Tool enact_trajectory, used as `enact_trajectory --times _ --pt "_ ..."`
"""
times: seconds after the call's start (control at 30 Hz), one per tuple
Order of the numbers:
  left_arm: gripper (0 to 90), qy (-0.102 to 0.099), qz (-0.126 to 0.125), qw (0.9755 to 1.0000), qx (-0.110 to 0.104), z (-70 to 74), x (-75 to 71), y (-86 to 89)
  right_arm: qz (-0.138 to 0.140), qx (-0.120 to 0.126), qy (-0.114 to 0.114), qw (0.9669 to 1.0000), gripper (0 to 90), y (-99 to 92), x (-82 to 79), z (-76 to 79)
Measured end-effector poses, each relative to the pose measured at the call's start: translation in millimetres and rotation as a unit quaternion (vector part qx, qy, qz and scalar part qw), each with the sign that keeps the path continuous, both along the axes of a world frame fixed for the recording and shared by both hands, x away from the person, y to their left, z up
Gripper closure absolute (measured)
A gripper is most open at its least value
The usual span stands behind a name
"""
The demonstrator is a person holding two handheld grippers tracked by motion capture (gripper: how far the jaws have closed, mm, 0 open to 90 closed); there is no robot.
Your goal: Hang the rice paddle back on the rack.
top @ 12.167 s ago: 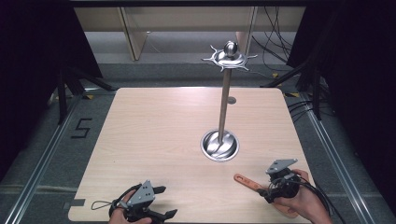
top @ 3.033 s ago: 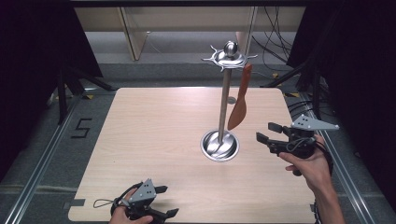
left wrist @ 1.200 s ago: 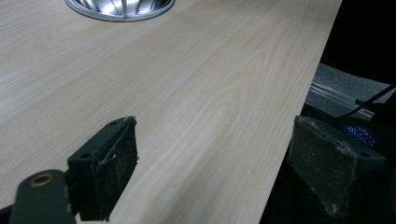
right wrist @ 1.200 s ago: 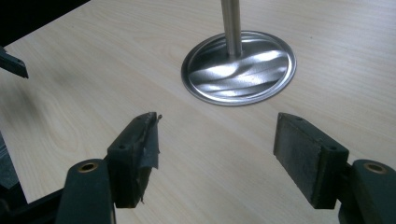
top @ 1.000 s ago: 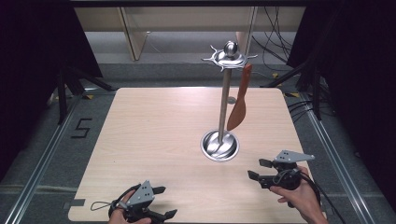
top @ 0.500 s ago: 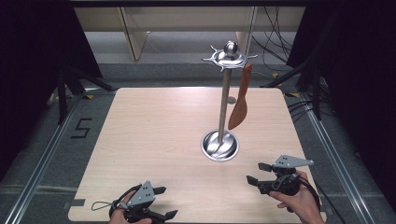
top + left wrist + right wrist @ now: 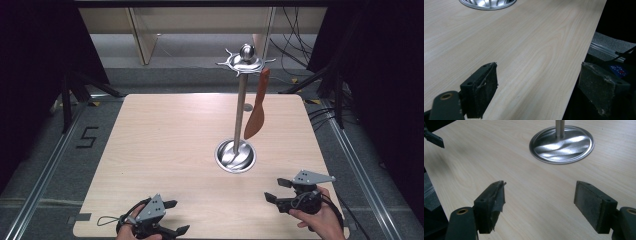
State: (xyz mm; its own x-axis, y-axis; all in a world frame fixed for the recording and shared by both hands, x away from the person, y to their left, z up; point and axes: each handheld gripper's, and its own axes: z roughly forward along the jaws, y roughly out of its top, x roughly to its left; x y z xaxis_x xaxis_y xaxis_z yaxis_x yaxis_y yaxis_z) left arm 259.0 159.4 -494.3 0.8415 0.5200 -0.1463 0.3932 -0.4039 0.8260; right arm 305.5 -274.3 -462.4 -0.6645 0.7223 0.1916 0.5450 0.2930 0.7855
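Observation:
A metal utensil stand rises from a round dished base on the wooden table. An orange spatula hangs from a hook of the stand's top ring, blade down, clear of the table. My right gripper rests near the front right edge, held by a hand and pointing left. Its jaws have just been opening and stand open with nothing between them; the base lies ahead of them. My left gripper sits at the front edge, open and empty.
The table's right edge runs beside the left gripper's jaws, with dark floor beyond. A metal rail frames the table on the floor. Cables lie behind the table at the back right. A black jaw of the left gripper shows far off.
The spatula, once lying on the table by the right gripper, now hangs on the stand. The right gripper has drawn back from it to the front edge. The left gripper has stayed put.

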Motion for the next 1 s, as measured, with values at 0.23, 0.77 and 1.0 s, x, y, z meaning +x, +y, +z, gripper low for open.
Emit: enact_trajectory --times 0.23,0.77,1.0 --pt "14.8 -0.01 -0.008 0.9998 0.012 0.8 1.9 2.1 0.015 -0.008 -0.003 0.9999 26.0 -1.8 -0.5 -4.0" --pt "14.8 -0.003 -0.005 0.9999 0.015 -1.1 1.7 1.8 0.005 -0.011 0.011 0.9999 25.7 1.6 -18.0 -9.9" --pt "14.8 0.002 -0.006 1.0 0.006 -1.0 0.4 1.0 0.006 -0.021 0.0 0.9998 25.2 1.1 -23.2 -11.9"
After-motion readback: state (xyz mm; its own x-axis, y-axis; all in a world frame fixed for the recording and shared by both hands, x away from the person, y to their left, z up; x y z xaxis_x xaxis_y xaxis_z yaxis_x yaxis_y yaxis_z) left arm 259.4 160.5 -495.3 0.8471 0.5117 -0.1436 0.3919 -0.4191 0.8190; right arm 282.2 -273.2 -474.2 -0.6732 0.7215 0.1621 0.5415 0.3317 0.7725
